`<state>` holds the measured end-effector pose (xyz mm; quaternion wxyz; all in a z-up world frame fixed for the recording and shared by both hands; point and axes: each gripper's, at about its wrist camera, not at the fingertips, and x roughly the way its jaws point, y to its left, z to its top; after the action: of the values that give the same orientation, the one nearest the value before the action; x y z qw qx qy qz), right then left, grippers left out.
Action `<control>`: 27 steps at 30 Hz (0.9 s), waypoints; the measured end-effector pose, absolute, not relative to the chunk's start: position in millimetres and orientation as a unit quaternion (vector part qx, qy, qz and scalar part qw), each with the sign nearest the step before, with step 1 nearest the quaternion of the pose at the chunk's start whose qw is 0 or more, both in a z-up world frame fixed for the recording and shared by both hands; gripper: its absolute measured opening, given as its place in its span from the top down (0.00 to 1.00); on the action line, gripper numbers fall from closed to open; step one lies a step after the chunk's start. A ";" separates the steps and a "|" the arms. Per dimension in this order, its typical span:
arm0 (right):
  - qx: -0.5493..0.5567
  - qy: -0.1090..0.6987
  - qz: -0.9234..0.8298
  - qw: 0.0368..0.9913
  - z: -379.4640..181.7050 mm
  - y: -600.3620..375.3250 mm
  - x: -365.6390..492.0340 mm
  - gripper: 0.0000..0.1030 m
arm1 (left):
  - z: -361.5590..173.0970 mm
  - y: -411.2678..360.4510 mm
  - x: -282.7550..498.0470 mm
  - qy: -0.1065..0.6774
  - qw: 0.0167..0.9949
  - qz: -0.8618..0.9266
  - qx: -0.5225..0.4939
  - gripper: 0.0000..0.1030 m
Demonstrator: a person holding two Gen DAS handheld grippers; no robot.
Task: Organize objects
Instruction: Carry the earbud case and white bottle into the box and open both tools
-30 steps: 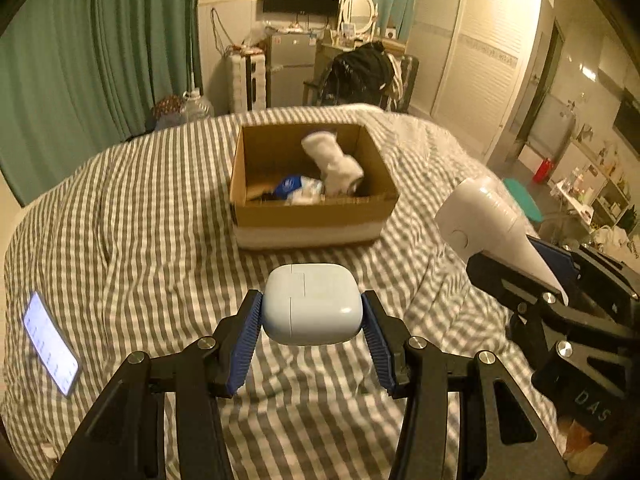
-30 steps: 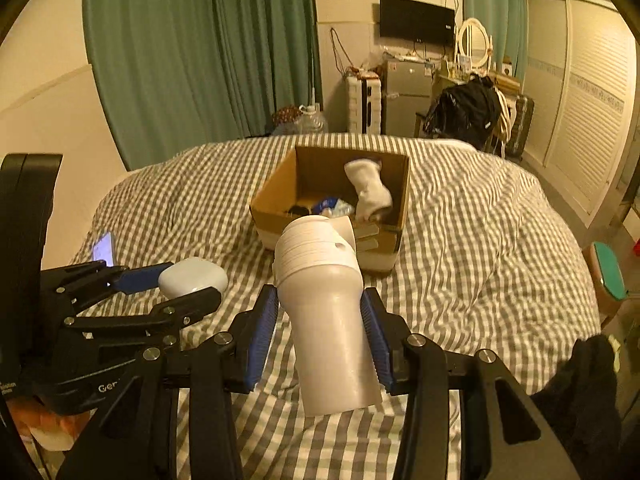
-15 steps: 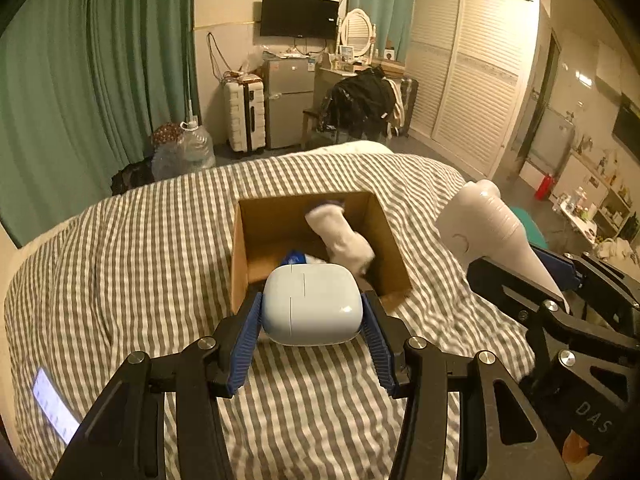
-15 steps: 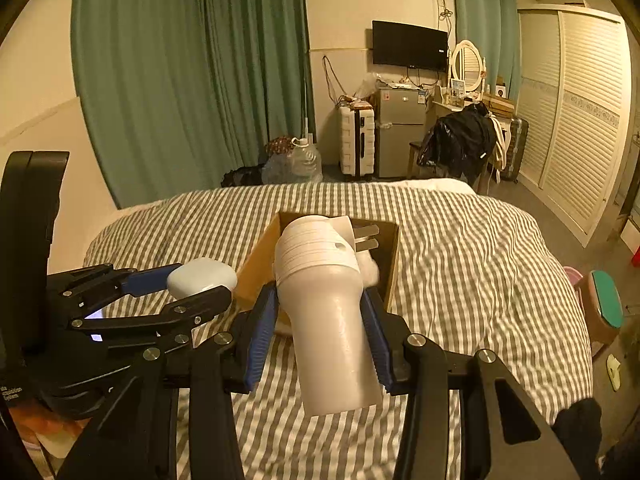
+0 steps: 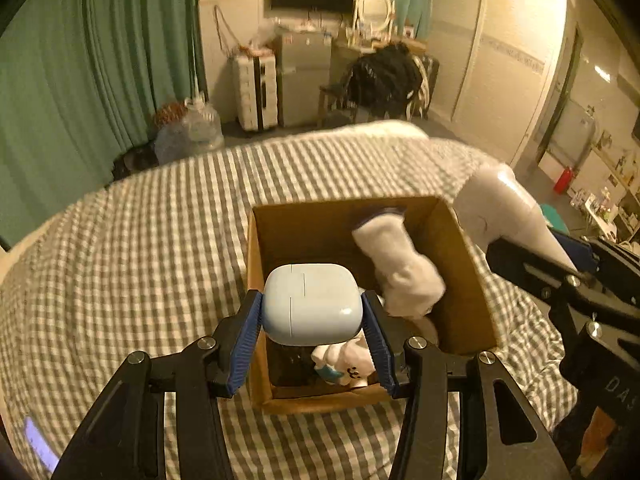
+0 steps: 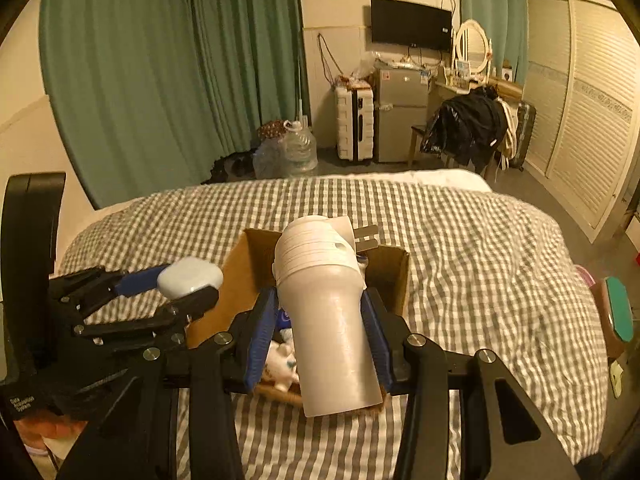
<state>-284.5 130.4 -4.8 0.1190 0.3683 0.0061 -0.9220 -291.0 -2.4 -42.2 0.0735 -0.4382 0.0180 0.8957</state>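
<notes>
My left gripper (image 5: pixel 312 312) is shut on a pale blue earbuds case (image 5: pixel 310 308) and holds it above the near left part of an open cardboard box (image 5: pixel 464 264) on the checked bed. The box holds a rolled white sock (image 5: pixel 400 268) and a small white plush toy (image 5: pixel 344 360). My right gripper (image 6: pixel 324 320) is shut on a white hair dryer (image 6: pixel 328 312), held over the box (image 6: pixel 236 280) near edge. The left gripper and case also show in the right wrist view (image 6: pixel 190 278), just left of the box. The dryer shows in the left wrist view (image 5: pixel 500 208).
A lit phone (image 5: pixel 40 444) lies on the bed (image 5: pixel 140 260) at the near left. Beyond the bed stand green curtains (image 6: pixel 160 80), a water jug (image 6: pixel 298 152), a suitcase, a small fridge, a chair with dark clothes (image 6: pixel 468 128) and a wardrobe. A stool (image 6: pixel 618 316) stands at the right.
Both grippers have moved forward with their objects, from short of the box to over it. The box now lies directly under the earbuds case and the hair dryer.
</notes>
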 end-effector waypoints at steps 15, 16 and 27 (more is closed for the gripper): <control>0.417 -0.016 -0.902 0.108 -88.3 136.0 -365.1 0.58 | -107.8 11.3 -339.5 0.030 0.096 0.885 -0.454 0.50; 0.418 -0.016 -0.902 0.106 -91.0 136.9 -369.7 0.58 | -109.8 12.4 -340.9 0.036 0.094 0.887 -0.451 0.50; 0.400 -0.027 -0.911 0.098 -85.3 148.9 -369.5 0.47 | -103.3 15.8 -338.5 0.017 0.116 0.880 -0.460 0.42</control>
<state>-369.5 148.9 -85.3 0.0976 0.3996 -0.0273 -0.9111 -338.5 15.8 -103.3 0.1156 -0.4602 0.0169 0.8801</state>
